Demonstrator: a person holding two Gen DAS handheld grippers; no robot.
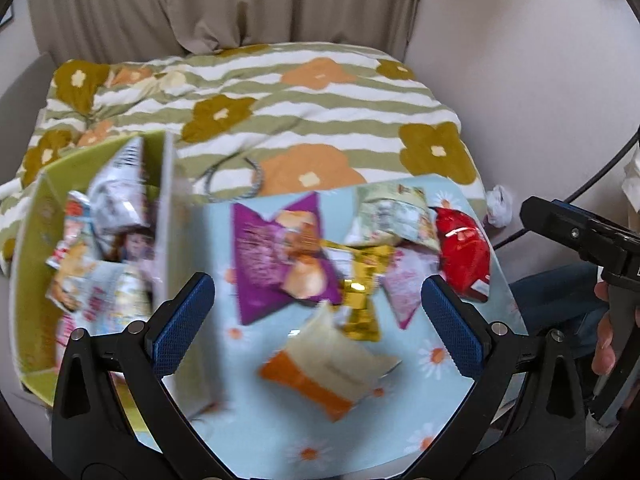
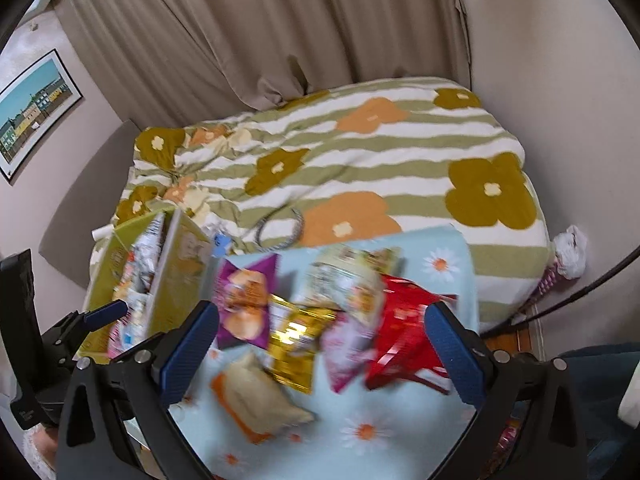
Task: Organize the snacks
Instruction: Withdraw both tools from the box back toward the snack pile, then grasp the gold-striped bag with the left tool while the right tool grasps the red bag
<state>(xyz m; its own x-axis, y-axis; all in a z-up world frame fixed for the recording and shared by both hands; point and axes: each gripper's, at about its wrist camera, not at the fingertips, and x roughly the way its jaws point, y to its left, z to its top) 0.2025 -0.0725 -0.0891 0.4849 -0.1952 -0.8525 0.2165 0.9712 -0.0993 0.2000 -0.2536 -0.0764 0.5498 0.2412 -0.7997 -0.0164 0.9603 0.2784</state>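
Striped flowered blanket point(image 1: 280, 112), beige curtain point(image 2: 260, 32), framed picture point(image 2: 36, 108)

This is a home bedroom. A bed point(image 2: 400, 152) fills the middle of the room, covered by a quilt point(image 1: 320, 104) in green and white stripes with large orange and olive flowers. Beige curtains point(image 2: 248, 28) hang behind its far edge, and plain pale walls close it in on both sides. A framed picture point(image 2: 36, 108) of colourful houses hangs on the wall to the left. A light blue daisy-print cloth point(image 1: 460, 344) lies over the near edge of the bed.
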